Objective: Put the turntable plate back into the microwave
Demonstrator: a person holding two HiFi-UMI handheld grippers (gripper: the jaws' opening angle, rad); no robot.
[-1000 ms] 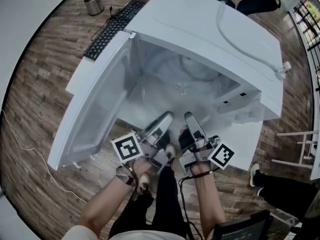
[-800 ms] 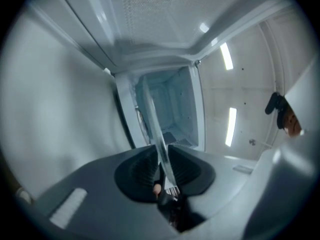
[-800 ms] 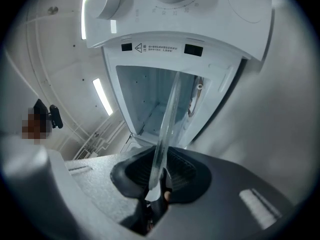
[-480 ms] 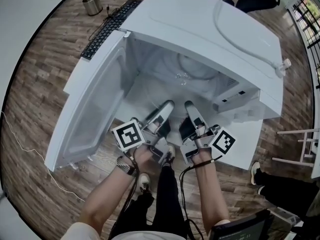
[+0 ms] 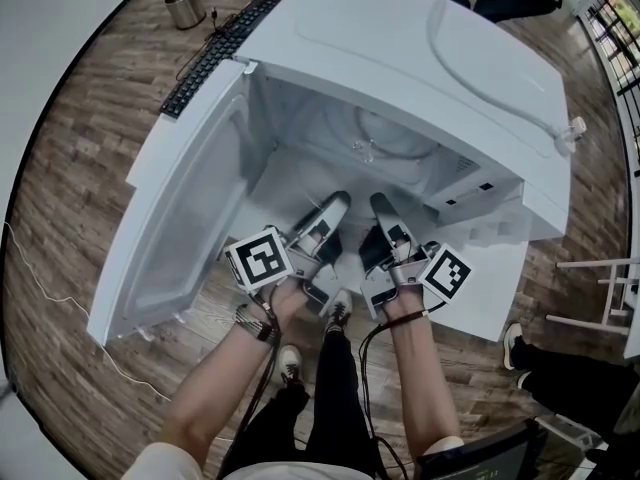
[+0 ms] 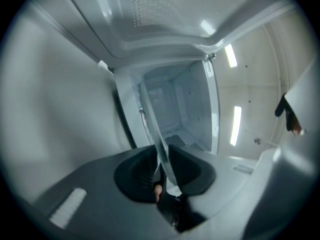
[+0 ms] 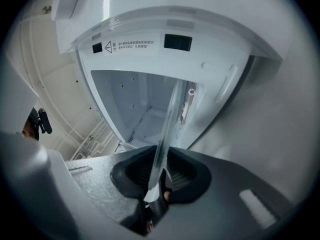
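The clear glass turntable plate [image 5: 388,140] lies flat inside the open cavity of the white microwave [image 5: 420,48]. Its near rim is gripped from both sides. My left gripper [image 5: 335,204] reaches in at the cavity mouth. In the left gripper view the plate's edge [image 6: 152,119] runs between the dark pads of that gripper [image 6: 161,159]. Those jaws have just been opening a little, with the rim still between them. My right gripper [image 5: 381,204] sits beside it, and in its own view this gripper [image 7: 161,171] is shut on the plate's edge [image 7: 172,119].
The microwave door [image 5: 180,208] hangs open to the left. A white cable [image 5: 470,78] lies on the microwave's top. A black keyboard [image 5: 215,53] and a metal cup [image 5: 185,6] are at the far left. Another person's shoe [image 5: 512,348] is on the wooden floor at right.
Both grippers have pushed a little deeper into the cavity mouth, carrying the plate with them.
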